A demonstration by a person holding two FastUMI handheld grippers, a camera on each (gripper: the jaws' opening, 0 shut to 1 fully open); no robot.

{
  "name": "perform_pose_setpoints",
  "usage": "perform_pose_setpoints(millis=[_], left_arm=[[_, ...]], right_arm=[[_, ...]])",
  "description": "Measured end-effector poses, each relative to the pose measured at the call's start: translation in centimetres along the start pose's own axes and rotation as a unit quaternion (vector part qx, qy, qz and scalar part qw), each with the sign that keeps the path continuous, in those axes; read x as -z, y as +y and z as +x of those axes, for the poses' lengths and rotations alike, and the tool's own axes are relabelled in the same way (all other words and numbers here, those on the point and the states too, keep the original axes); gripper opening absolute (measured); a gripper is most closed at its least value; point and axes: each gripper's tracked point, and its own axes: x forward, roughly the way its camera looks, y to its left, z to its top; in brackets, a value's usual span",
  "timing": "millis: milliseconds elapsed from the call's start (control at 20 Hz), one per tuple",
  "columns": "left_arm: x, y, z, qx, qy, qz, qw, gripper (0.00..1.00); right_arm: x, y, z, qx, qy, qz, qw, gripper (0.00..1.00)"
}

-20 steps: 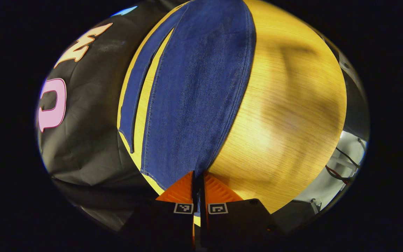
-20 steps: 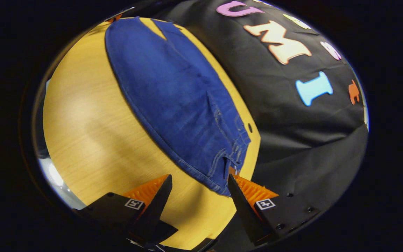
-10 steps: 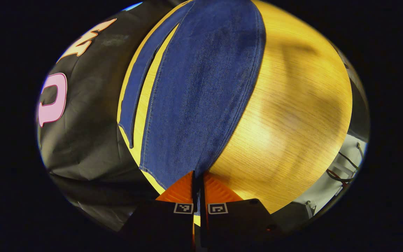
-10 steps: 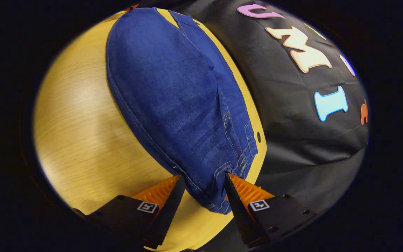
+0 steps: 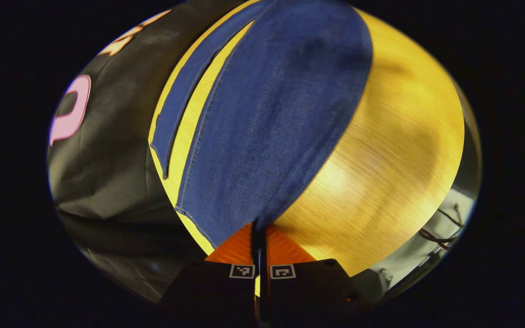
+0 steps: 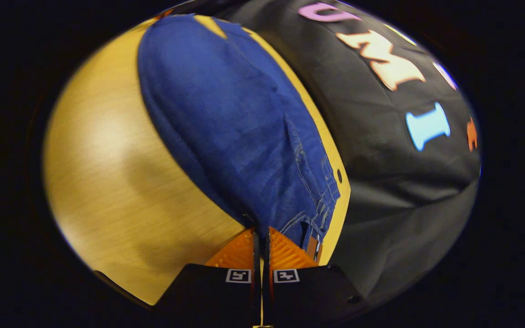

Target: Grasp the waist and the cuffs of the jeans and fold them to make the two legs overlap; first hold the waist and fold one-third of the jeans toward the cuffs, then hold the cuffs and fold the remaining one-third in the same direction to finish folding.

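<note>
Blue jeans point(image 5: 271, 118) lie lengthwise on the yellow wooden table point(image 5: 390, 136). One broad leg runs away from my left gripper point(image 5: 259, 226), and the other leg point(image 5: 185, 95) shows as a narrow strip to its left. The left gripper is shut on the near corner of the broad leg's cuff. In the right gripper view the jeans point(image 6: 230, 118) stretch away from the waist point(image 6: 317, 205), where belt loops and pocket seams show. My right gripper point(image 6: 261, 231) is shut on the waist edge at its left corner.
The black cloth wall point(image 6: 404, 182) hangs just past the table's far edge, close to the jeans. A small round hole point(image 6: 339, 174) sits in the table point(image 6: 121, 173) beside the waist. Cables point(image 5: 440, 228) lie off the table's near end over a pale floor.
My right gripper, open a second ago, moved onto the waist and closed on its edge. My left gripper stayed shut on the cuff, and its view has shifted slightly.
</note>
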Motion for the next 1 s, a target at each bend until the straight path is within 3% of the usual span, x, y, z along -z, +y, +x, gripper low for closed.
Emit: perform_pose_setpoints(millis=[200, 350, 500, 800, 900, 1000], left_arm=[[-1.2, 3.3, -2.0, -0.018, -0.012, -0.095, 0.995, 0.00], [-3.0, 6.3, -4.0, -0.025, -0.040, -0.157, 0.986, 0.00], [-5.3, 8.3, -6.6, -0.042, -0.061, -0.179, 0.981, 0.00], [-8.8, 11.3, -12.1, -0.035, -0.108, -0.203, 0.973, 0.00], [-10.4, 12.3, -14.6, -0.034, -0.122, -0.221, 0.967, 0.00], [-11.9, 13.7, -17.6, -0.020, -0.143, -0.262, 0.954, 0.00]], right_arm=[[-3.0, -3.7, -2.3, 0.052, -0.023, 0.075, 0.996, 0.04], [-5.8, -7.7, -2.8, 0.102, -0.046, 0.131, 0.985, 0.03], [-8.0, -10.6, -2.4, 0.131, -0.056, 0.186, 0.972, 0.04], [-12.8, -16.1, 0.9, 0.182, -0.070, 0.255, 0.947, 0.03], [-13.8, -17.3, 2.2, 0.193, -0.065, 0.255, 0.945, 0.05], [-14.4, -18.0, 3.6, 0.199, -0.060, 0.257, 0.944, 0.03]])
